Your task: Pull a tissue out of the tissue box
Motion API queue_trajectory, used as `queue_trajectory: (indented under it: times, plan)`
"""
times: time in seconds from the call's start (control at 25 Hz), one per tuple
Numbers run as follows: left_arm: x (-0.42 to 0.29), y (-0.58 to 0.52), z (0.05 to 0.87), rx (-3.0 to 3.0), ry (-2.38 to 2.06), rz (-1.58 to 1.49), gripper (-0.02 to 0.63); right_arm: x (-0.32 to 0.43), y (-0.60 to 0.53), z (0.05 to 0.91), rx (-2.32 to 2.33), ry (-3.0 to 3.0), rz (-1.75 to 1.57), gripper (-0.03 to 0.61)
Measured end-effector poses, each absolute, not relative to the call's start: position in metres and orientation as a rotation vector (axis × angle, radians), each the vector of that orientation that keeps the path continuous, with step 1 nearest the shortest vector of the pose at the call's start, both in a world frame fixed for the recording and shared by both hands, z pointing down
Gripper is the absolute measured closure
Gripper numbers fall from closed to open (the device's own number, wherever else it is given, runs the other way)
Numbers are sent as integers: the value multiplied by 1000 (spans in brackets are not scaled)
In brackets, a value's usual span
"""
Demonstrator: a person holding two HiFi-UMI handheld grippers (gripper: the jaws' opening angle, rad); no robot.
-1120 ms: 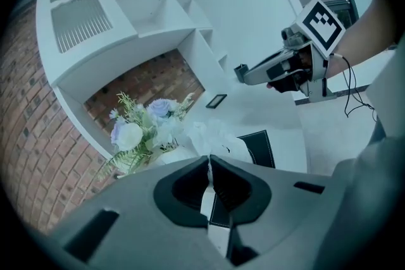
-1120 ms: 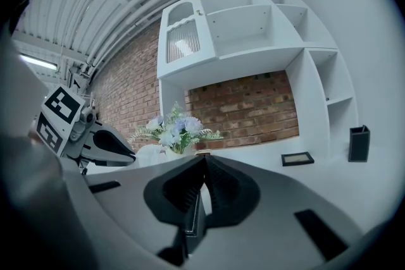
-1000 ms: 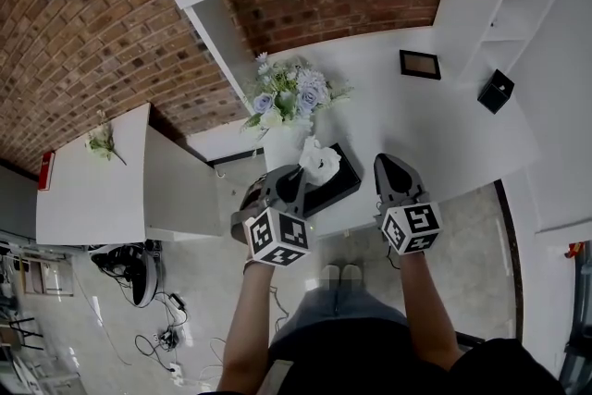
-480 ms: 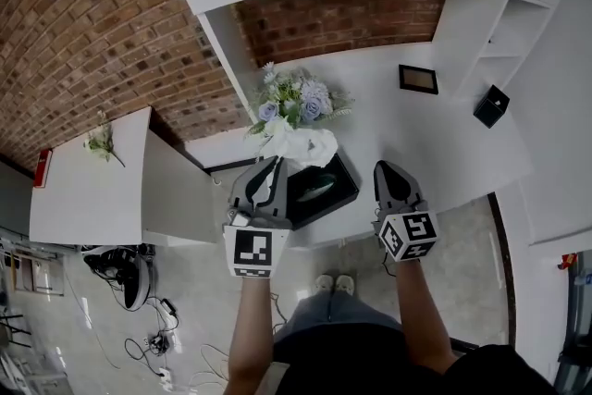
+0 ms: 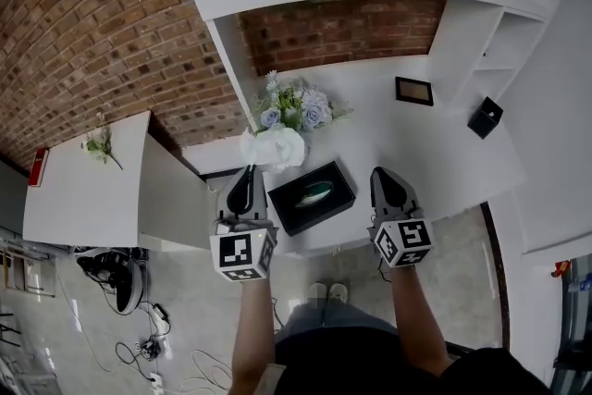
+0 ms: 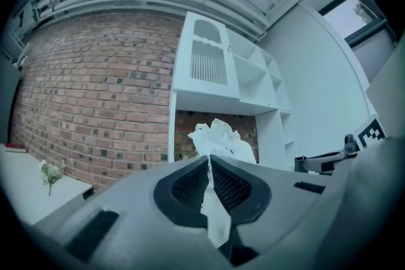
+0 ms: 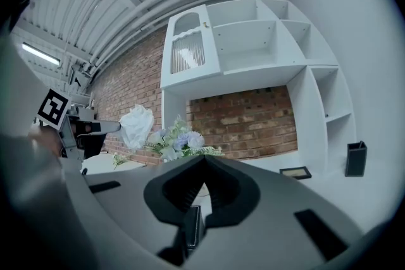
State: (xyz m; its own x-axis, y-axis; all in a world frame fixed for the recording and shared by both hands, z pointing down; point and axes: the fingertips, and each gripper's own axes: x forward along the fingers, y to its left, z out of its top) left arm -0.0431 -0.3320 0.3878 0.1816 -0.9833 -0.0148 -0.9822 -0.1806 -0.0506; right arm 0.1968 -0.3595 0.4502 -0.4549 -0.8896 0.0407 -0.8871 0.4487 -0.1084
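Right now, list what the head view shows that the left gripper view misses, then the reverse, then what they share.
Head view only: the black tissue box on the white counter, the blue flowers and the picture frame.
Left gripper view only: the left tongs shut on the tissue, its tail running down between the pads.
Both: the crumpled tissue, the brick wall and the white shelves.

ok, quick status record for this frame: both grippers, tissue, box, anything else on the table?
left gripper: shut on the tissue, held up left of the tissue box
right gripper: shut, nothing between its jaws, right of the tissue box
tissue: white, crumpled, apart from the tissue box
tissue box: black, on the white table, slot up
other: flowers behind the tissue box; picture frame farther right
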Motion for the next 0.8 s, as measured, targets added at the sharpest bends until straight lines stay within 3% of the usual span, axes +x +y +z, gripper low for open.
queue_trajectory:
  times: [0.8]
  plan:
    - [-45,-324,405,-2418,2007,-45,598,192,-353,449,-1633,2695,-142,581]
